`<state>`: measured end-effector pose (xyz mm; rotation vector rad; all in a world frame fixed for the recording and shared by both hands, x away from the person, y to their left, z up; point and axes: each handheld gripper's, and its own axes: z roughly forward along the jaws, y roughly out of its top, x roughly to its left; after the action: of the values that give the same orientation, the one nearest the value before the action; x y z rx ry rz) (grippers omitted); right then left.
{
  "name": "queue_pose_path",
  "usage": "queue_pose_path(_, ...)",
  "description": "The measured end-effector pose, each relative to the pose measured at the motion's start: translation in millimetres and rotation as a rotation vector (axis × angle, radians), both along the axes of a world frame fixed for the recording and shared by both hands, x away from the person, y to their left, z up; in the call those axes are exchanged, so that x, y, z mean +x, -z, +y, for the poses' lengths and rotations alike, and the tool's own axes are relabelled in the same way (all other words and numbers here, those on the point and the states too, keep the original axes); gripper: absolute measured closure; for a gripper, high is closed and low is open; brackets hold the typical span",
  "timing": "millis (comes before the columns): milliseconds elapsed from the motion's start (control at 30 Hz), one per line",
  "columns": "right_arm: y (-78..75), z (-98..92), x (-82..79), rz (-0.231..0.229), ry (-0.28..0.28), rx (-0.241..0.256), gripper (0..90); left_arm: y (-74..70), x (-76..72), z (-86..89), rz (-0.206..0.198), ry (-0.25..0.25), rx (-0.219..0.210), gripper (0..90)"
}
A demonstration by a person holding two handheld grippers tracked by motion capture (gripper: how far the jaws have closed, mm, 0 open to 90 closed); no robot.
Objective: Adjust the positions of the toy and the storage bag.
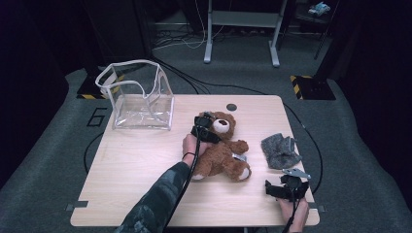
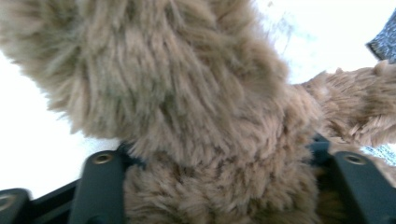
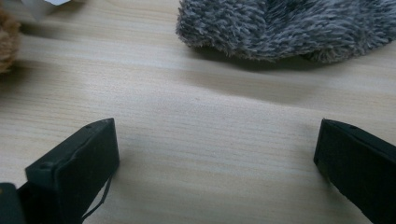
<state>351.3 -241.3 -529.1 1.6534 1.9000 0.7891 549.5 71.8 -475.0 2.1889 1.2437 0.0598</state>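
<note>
A brown teddy bear point(image 1: 221, 155) lies on its back in the middle of the wooden table point(image 1: 136, 170). My left gripper point(image 1: 204, 127) is at the bear's head and shoulder. In the left gripper view its jaws stand wide apart with brown fur point(image 2: 187, 93) packed between them and touching both, so it is open around the bear. My right gripper point(image 1: 287, 188) rests open near the table's front right edge, with bare wood between its jaws point(image 3: 217, 149). A grey fuzzy cloth point(image 1: 281, 150) lies just beyond it point(image 3: 289, 28).
A clear plastic bag with white trim point(image 1: 141, 104) stands open at the table's back left corner. A small dark round disc point(image 1: 231, 107) sits near the back edge. Cables run over the carpet around the table.
</note>
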Motion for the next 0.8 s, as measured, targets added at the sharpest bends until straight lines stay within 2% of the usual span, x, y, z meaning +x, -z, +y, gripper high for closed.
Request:
queue_pose_path(67,0.3,-0.1,-0.2,-0.002,0.002,0.002,0.0,-0.9,-2.3,2.4,-0.021,-0.001,-0.024,48.0)
queue_pose_path(167,0.5,-0.1,-0.6,-0.005,0.002,0.003,0.0,-2.5,-6.8,6.5,-0.056,-0.014,-0.072,49.7)
queue_pose_path(200,0.4,0.2,-0.8,-0.004,0.007,0.006,0.0,-4.1,-7.9,8.3,-0.069,0.000,-0.076,50.4)
queue_pose_path(233,0.5,0.2,-0.8,-0.006,0.006,0.005,0.0,-5.4,-9.9,9.5,-0.079,-0.004,-0.103,51.4)
queue_pose_path(367,0.9,0.0,-0.8,-0.011,0.006,0.007,0.0,-14.6,-17.7,13.0,-0.132,0.005,-0.150,52.4)
queue_pose_path(400,0.8,0.5,-1.3,-0.009,0.012,0.010,0.0,-19.7,-21.1,16.1,-0.159,0.014,-0.170,52.8)
queue_pose_path(433,0.9,0.4,-1.3,-0.009,0.011,0.009,0.0,-19.7,-21.1,16.1,-0.159,0.014,-0.170,52.8)
queue_pose_path(567,0.9,0.4,-1.4,-0.010,0.012,0.009,0.0,-27.9,-27.2,23.9,-0.196,0.021,-0.217,52.7)
queue_pose_path(800,1.1,0.1,-1.3,-0.013,0.009,0.006,0.0,-39.4,-32.6,46.0,-0.246,0.020,-0.285,52.9)
